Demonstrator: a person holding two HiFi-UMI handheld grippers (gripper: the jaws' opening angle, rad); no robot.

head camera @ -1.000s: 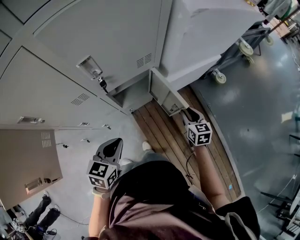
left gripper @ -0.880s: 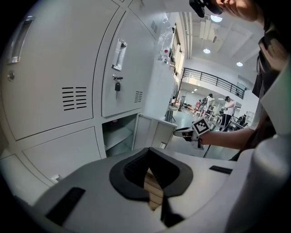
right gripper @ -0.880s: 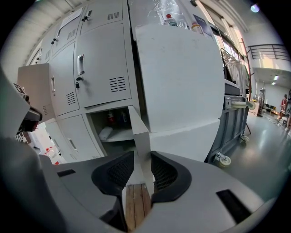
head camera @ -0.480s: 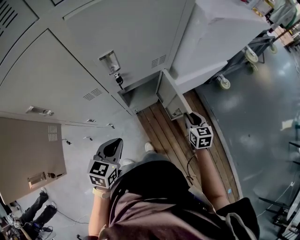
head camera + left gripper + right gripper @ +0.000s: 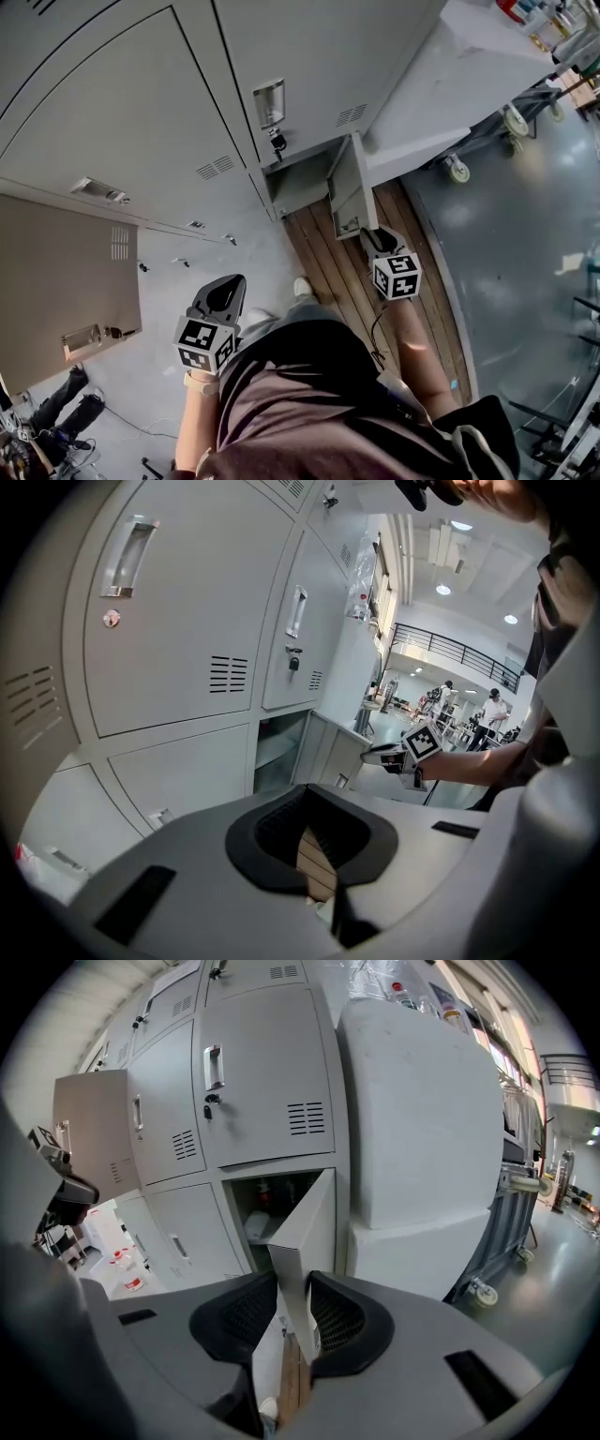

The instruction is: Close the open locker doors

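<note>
My right hand-held gripper (image 5: 289,1321), jaws just eased wider, clasps the edge of the open locker door (image 5: 309,1232); my left hand-held gripper (image 5: 333,892) is closed, empty

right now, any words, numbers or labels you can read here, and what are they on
No readable text in any view.
Marker cubes on the right gripper and left gripper: black-and-white squares only, no letters.
Bottles on the white block: labels too small to read.
Closed locker doors: no numbers or names show.
Open locker door, between the right gripper's jaws: blank.
</note>
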